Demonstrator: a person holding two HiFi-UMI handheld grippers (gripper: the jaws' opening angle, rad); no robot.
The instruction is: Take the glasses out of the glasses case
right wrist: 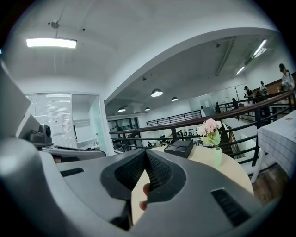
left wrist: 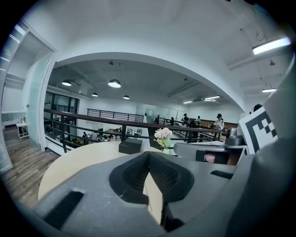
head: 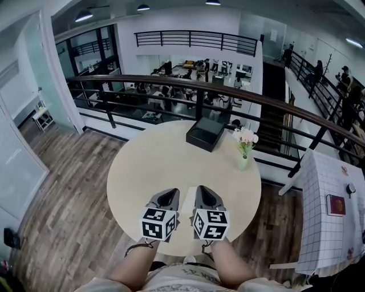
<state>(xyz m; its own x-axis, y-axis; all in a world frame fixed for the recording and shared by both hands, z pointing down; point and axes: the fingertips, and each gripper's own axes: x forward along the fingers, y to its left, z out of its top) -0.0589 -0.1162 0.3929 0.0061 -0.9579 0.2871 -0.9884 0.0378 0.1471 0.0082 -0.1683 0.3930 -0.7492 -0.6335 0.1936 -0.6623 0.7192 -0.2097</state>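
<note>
Left gripper (head: 167, 197), right gripper (head: 206, 195) closed, glasses case (head: 205, 134) well beyond fingers (head: 157, 203)

Round beige desk (head: 137, 171), centre. Wood-plank floor (head: 68, 217), grey-brown, 6 through 10 o'clock. Dark curved railing (head: 171, 81) with upright posts, 10 through 2 o'clock, just behind the desk. Lower open office (head: 199, 68) with workstations and people, beyond the railing, 12 o'clock. Upper balcony rail (head: 194, 39) on the white far wall, 12 o'clock. Frosted glass partition (head: 20, 165), 9 o'clock. Round ceiling lamps (head: 84, 16), lit, 11 o'clock. Table under a white checked cloth (head: 328, 239), 4 o'clock, apart from the desk.
</note>
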